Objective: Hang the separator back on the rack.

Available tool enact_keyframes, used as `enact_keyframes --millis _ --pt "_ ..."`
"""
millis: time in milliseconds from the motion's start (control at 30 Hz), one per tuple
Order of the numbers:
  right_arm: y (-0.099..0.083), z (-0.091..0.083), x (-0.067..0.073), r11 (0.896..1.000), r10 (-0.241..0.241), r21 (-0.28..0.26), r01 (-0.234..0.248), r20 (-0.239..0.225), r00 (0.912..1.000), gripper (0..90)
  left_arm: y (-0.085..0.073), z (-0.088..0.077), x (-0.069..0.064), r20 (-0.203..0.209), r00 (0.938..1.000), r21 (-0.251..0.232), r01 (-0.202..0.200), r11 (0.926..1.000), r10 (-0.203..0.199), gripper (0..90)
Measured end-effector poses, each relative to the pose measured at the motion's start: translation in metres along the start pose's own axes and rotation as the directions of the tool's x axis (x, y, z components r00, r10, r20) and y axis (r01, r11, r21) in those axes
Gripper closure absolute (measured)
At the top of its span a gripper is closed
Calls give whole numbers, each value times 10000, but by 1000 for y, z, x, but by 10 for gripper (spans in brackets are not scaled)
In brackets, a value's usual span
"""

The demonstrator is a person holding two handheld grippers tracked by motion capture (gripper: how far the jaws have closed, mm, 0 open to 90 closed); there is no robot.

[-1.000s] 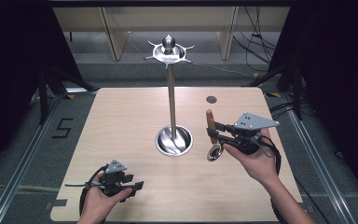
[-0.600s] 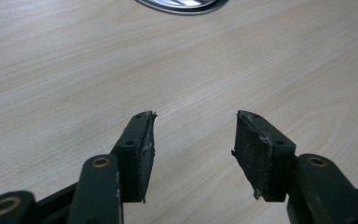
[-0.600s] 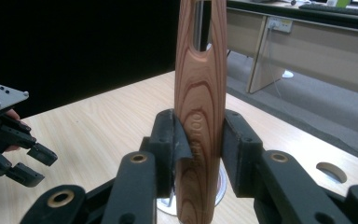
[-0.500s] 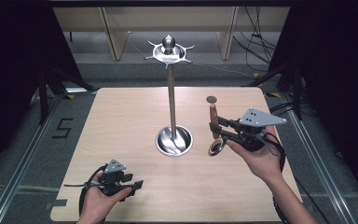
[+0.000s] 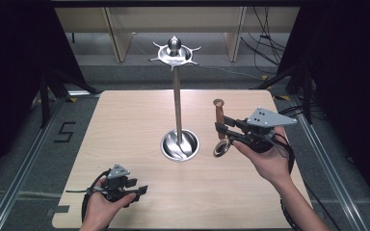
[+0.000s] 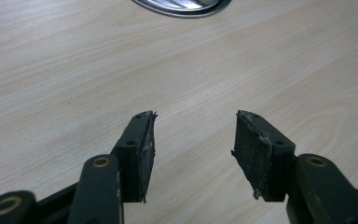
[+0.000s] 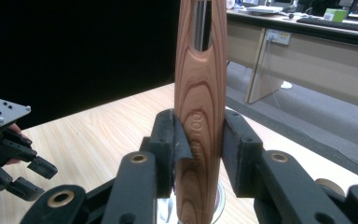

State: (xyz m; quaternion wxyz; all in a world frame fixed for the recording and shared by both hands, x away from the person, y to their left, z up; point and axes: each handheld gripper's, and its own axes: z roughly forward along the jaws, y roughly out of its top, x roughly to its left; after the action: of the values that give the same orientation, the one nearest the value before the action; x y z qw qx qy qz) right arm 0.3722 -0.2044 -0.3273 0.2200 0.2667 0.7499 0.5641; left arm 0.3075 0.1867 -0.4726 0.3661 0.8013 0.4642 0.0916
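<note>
Right claw [image 7: 198, 140] around wooden handle [image 7: 200, 88]

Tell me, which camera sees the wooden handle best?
The right gripper view: the wooden handle stands close up, grain plain, clamped between the right gripper. The high view shows it small and upright. The left gripper view looks at bare table.

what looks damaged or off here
The pads of the left tongs are frayed and chipped at the edges, and one pad of the right tongs is peeling where it clamps the wooden handle.
</note>
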Motion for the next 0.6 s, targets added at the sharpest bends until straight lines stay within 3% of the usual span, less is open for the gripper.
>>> enact_keyframes --millis 100,267,300,567,600 --pt "4 0 -3 9996 -241 -130 240 -39 9997 687 0 0 0 6 10000 60 -66 10000 66 470" --pt "8 -3 -5 9995 -1 -324 2 23 10000 686 0 1 0 2 9998 -121 188 9998 -188 469" --pt "8 -4 -7 9994 -177 -301 181 122 9998 686 0 0 1 43 10000 14 -20 10000 20 470" --pt "12 -8 -10 9990 6 -441 5 231 9997 686 0 0 1 -37 10000 -105 75 9999 -75 470" --pt "13 -8 -11 9987 -187 -474 198 243 9995 686 0 0 1 -49 10000 -130 83 9999 -83 470"
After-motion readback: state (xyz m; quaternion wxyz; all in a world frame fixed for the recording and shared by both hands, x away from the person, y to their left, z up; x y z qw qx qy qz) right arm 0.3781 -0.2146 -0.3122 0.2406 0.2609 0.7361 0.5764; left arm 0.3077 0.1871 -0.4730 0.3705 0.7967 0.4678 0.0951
